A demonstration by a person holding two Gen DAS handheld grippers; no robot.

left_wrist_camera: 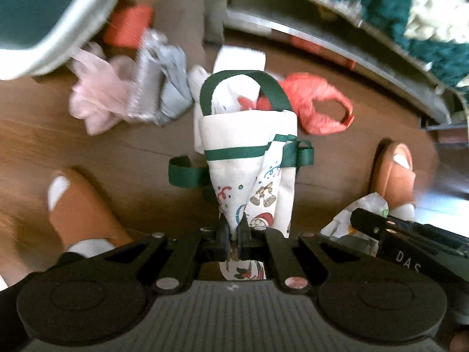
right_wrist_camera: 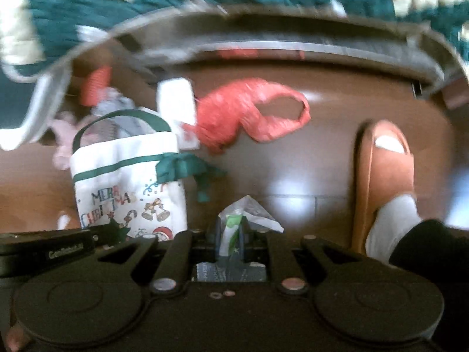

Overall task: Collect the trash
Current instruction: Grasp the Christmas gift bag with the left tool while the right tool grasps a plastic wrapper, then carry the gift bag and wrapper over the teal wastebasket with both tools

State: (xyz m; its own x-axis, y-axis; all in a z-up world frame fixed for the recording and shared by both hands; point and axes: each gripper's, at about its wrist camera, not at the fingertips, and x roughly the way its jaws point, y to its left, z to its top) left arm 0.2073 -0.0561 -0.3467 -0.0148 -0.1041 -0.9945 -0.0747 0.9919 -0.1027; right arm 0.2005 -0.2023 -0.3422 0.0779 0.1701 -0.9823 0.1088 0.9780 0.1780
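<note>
My left gripper [left_wrist_camera: 233, 236] is shut on the edge of a white Christmas tote bag [left_wrist_camera: 249, 158] with green trim and handles, holding it above the wooden floor; white and red scraps show in its mouth. The bag also shows in the right wrist view [right_wrist_camera: 129, 182], printed "Merry Christmas". My right gripper [right_wrist_camera: 231, 242] is shut on a crumpled white and green paper wrapper [right_wrist_camera: 249, 214], just right of the bag. That wrapper shows in the left wrist view [left_wrist_camera: 360, 220]. A red plastic bag [right_wrist_camera: 243, 111] lies on the floor beyond.
Pink and grey crumpled bags [left_wrist_camera: 123, 94] and a white box [left_wrist_camera: 239, 58] lie on the floor behind the tote. A bed with a green blanket [left_wrist_camera: 381, 3] runs along the back. Feet in brown slippers stand left [left_wrist_camera: 79, 205] and right [right_wrist_camera: 384, 173].
</note>
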